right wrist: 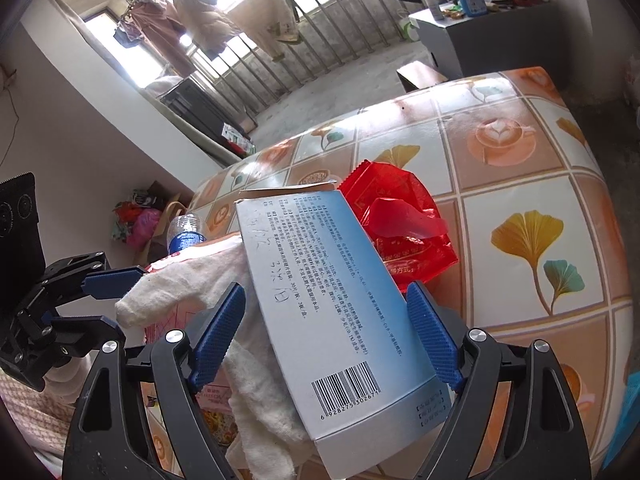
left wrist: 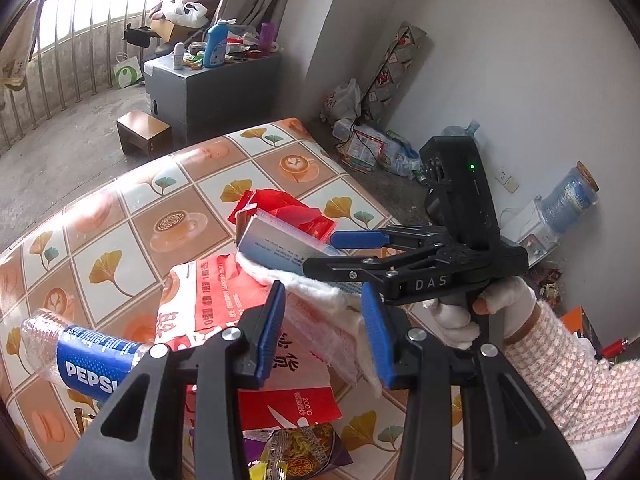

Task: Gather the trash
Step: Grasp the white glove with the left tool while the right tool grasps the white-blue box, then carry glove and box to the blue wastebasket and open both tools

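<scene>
- Blue-padded left gripper (left wrist: pixel 323 292): half closed, pinching white cloth (right wrist: pixel 184 280), bunched between both pads.
- Right gripper (right wrist: pixel 326 290): spread wide, clamped on pale blue carton (left wrist: pixel 280 240), pads against its two long sides; barcode end nearest the camera, carton tilted, lying over the cloth.
- White-gloved hand (left wrist: pixel 500 304) with checked sleeve on the right gripper's handle.
- Under and beside the cloth: red-and-white paper bag (left wrist: pixel 216 296) flat on the table (left wrist: pixel 120 216), snack packet (left wrist: pixel 304 448) at the near edge.
- Left of the bag: crushed Pepsi bottle (left wrist: pixel 92 360) on its side.
- Just beyond the carton: crumpled red wrapper (right wrist: pixel 400 216), resting on the leaf-and-coffee-cup tablecloth.
- Further back on the floor: small wooden stool (left wrist: pixel 146 134), then grey cabinet (left wrist: pixel 212 88) with blue detergent bottle (left wrist: pixel 216 44) among clutter.
- Farthest: window railing (left wrist: pixel 80 40), bright daylight behind.
</scene>
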### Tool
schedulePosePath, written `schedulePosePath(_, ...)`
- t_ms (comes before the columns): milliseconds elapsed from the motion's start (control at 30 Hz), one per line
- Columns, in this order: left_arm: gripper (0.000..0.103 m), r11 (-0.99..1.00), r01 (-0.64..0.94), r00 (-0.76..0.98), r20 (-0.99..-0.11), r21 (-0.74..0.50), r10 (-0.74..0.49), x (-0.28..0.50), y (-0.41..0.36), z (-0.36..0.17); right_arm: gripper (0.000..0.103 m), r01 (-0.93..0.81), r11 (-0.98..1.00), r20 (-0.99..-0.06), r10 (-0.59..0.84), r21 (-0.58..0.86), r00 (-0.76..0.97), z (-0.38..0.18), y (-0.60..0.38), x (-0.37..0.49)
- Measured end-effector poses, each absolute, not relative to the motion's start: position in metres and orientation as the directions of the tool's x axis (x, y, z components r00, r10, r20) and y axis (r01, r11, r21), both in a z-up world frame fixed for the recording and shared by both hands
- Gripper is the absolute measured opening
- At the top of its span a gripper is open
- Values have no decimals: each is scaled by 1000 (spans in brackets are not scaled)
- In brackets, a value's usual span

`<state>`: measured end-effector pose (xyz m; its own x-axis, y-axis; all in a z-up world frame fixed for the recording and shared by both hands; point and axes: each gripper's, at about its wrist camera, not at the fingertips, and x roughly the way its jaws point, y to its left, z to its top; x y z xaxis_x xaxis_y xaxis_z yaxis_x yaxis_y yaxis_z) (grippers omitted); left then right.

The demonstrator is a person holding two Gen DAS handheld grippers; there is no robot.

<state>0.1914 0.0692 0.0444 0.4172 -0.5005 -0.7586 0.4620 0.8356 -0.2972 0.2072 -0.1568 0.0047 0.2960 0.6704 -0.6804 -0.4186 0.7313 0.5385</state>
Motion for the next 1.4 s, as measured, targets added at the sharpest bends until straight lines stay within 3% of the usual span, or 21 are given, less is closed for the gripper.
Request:
schedulePosePath(167, 26, 844, 436, 424, -756, -312, -499, 197, 71, 40, 79, -433, 741, -691, 657, 514, 303, 5, -154, 205)
schedulePosePath(300, 10, 847, 436, 438, -751, -303, -494, 198, 70, 40, 70, -438, 747, -696, 648, 500, 311, 4, -150, 204)
schedulePosePath(500, 5, 845, 456, 482, -721, -278, -498, 193, 69, 47, 48, -421, 732, -667, 673, 536, 320, 7, -159, 207)
schedulePosePath(567, 5, 842, 465, 497, -706, -275, -505, 190, 70, 52, 46, -417, 726, -659, 680, 547, 320, 9, -161, 207)
schedulePosePath(667, 5, 841, 473, 511, -696, -264, -505, 186, 70, 56, 48, -413, 729, -662, 677, 546, 322, 9, -162, 206)
schedulePosePath(833, 5, 847, 463, 501, -711, -262, -493, 185, 71, 50, 68, -438, 736, -685, 662, 516, 304, 4, -154, 206)
schedulePosePath(1000, 5, 852, 454, 501, -716, -260, -486, 184, 72, 48, 71, -428, 748, -717, 641, 507, 272, -8, -144, 219)
schedulePosePath(1267, 5, 856, 445, 504, -717, -263, -482, 183, 75, 46, 74, -368, 678, -667, 723, 636, 179, -24, -148, 235)
schedulePosePath(1400, 5, 856, 443, 506, -713, -268, -485, 184, 75, 47, 71, -343, 657, -644, 746, 672, 167, -25, -150, 233)
